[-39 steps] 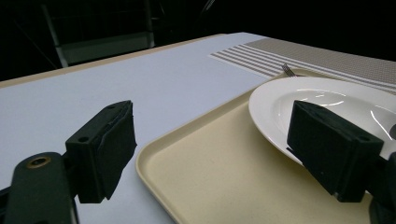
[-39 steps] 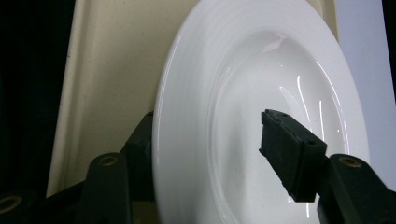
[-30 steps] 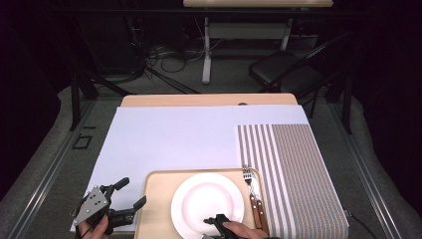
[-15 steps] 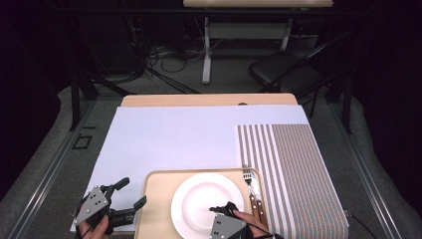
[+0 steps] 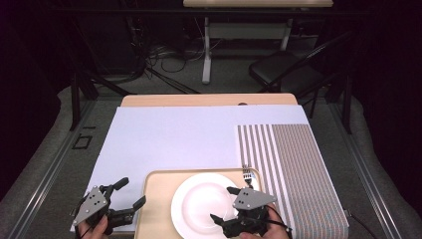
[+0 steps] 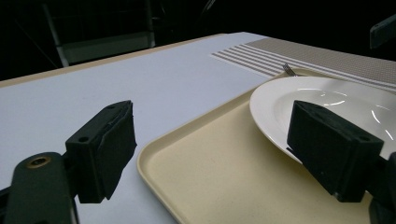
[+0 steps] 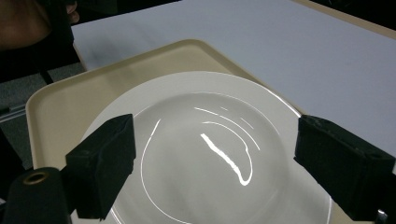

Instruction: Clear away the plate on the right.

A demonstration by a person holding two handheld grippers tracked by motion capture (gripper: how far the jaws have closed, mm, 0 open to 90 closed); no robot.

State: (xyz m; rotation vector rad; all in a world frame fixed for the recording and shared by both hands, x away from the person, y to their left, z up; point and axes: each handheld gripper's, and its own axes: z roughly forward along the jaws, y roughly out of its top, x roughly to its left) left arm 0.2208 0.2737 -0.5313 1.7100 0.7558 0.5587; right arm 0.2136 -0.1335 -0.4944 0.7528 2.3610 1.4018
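The near edge of the beige tray and the lower rim of the white plate are cut off at the bottom of the high view, and the right gripper covers most of the fork, leaving just its tines visible at the tray's right edge. The tray holds the plate, which is bare. The right gripper hovers over the plate's right side, jaws wide apart, holding nothing. The left gripper sits at the tray's left edge, jaws also wide apart and holding nothing. Farther off lie the white sheet and the striped placemat.
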